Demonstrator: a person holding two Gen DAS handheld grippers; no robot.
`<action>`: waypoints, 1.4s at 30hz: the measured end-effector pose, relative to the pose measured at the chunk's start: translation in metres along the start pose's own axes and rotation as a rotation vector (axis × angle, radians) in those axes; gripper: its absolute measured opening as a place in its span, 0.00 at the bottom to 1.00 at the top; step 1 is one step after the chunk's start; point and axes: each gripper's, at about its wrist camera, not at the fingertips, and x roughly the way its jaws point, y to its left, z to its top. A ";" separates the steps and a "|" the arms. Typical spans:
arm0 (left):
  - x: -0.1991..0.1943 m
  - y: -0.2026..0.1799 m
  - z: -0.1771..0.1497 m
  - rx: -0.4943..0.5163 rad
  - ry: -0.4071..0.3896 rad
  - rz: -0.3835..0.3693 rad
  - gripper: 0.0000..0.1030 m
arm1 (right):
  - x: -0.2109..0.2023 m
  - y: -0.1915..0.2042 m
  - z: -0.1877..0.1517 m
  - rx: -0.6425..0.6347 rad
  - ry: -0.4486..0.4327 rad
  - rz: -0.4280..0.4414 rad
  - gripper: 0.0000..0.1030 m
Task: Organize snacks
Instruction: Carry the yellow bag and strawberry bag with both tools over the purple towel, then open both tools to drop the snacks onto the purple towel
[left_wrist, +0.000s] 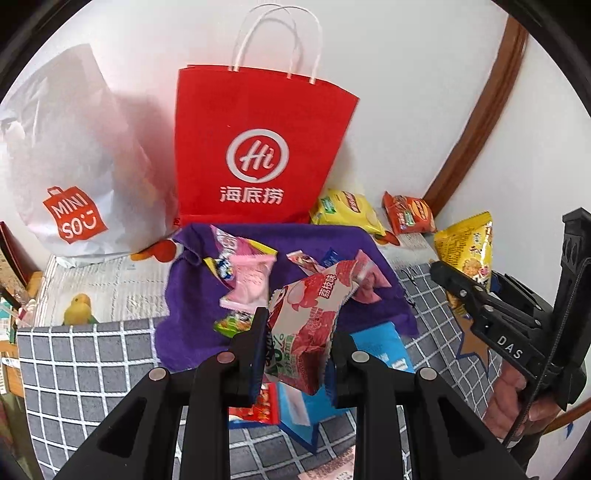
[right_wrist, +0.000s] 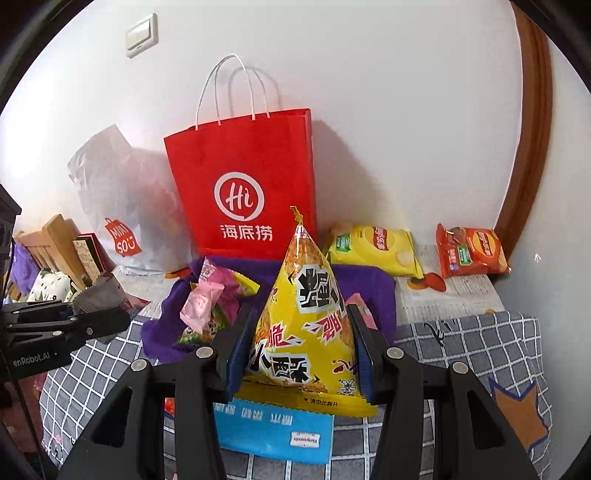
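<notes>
Right wrist: yellow snack bag (right_wrist: 306, 325) between gripper (right_wrist: 301, 354) pads

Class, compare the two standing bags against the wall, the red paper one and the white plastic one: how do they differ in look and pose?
The red paper bag stands stiff and flat-faced; the white plastic bag slumps, rounded and crinkled. The red paper bag has white twisted handles rising above its mouth; none show on the white plastic bag. The red one bears a white round logo, the white one a small red one. Both rest against the wall behind the snacks.
</notes>
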 end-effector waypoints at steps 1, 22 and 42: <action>0.000 0.002 0.002 -0.003 -0.001 0.004 0.23 | 0.001 0.000 0.002 0.000 -0.002 0.000 0.47; 0.040 0.004 0.040 -0.006 0.020 0.018 0.23 | 0.046 0.001 0.032 -0.006 0.016 0.051 0.47; 0.105 0.032 0.041 -0.009 0.084 0.032 0.23 | 0.125 -0.012 0.018 -0.068 0.130 0.064 0.47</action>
